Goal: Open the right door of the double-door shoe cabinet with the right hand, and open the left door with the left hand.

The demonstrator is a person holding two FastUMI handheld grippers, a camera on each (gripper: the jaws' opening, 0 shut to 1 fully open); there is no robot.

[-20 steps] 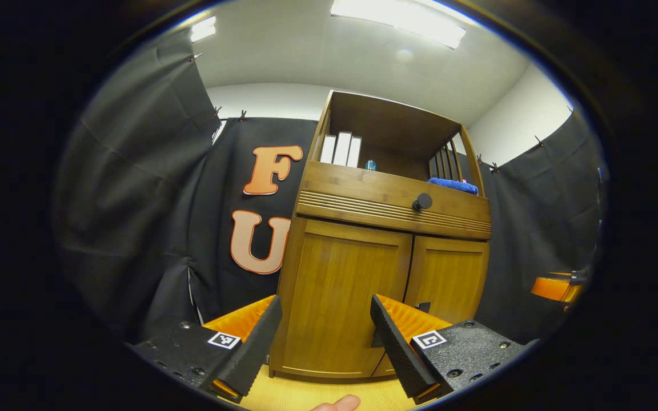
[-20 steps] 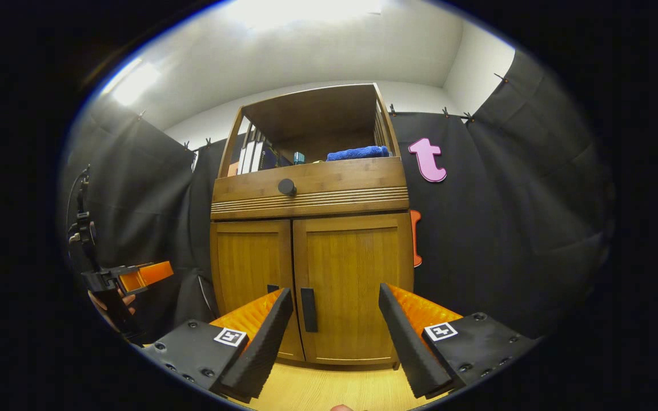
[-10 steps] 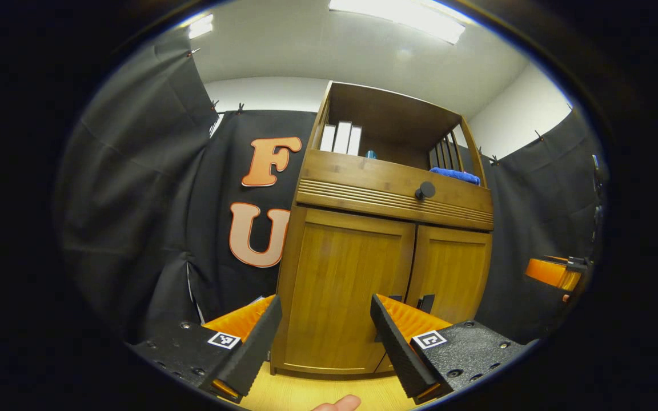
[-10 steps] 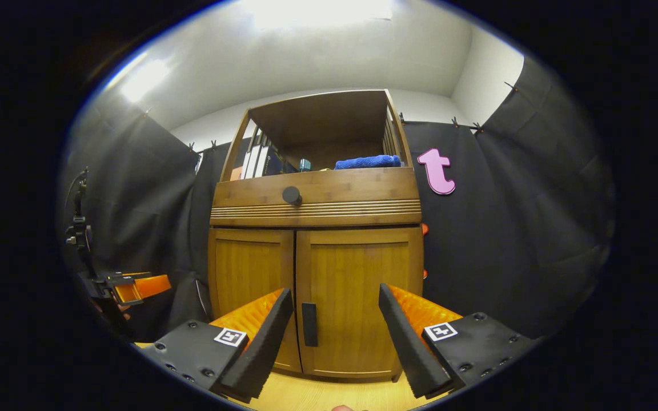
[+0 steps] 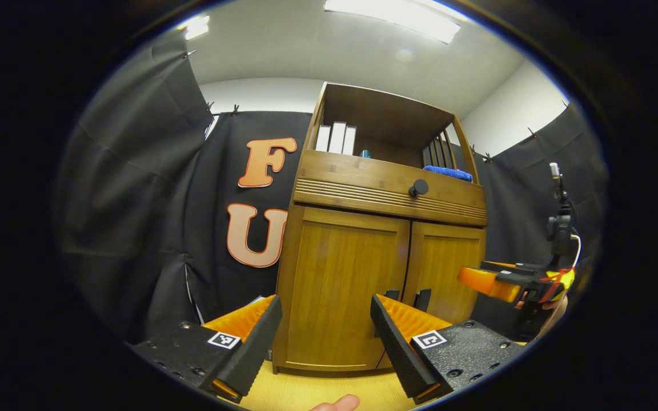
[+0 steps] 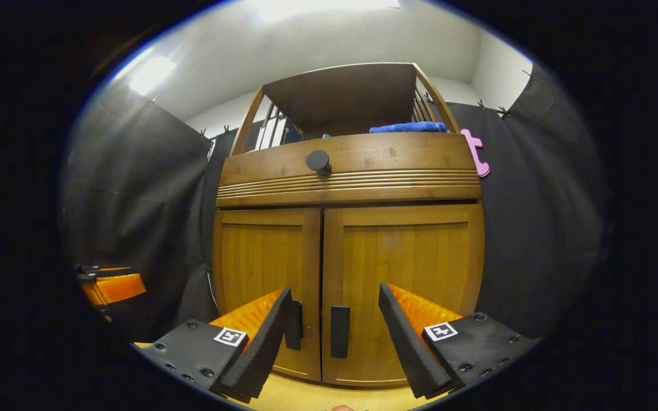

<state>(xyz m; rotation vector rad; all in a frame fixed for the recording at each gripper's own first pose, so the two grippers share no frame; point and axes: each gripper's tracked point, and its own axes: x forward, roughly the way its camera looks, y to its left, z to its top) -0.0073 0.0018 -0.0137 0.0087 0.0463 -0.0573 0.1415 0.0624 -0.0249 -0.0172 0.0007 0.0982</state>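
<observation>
Shoe cabinet [image 6: 349, 240]: 2 doors closed. Right gripper [image 6: 334, 337], fingers apart, frames the right door handle [image 6: 339, 331] (lined up for grasping). Left gripper [image 5: 326, 342] spread wide, waiting off-centre.

No readable text, labels or numbers.

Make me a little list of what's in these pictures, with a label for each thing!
cabinet: wooden shoe cabinet on a pale wood floor
right door: closed, dark handle untouched
left door: closed
drawer knob: round, dark
top shelf: blue cloth, upright books
right gripper: open, aimed at the right door's handle
left gripper: open, facing the left door
</observation>
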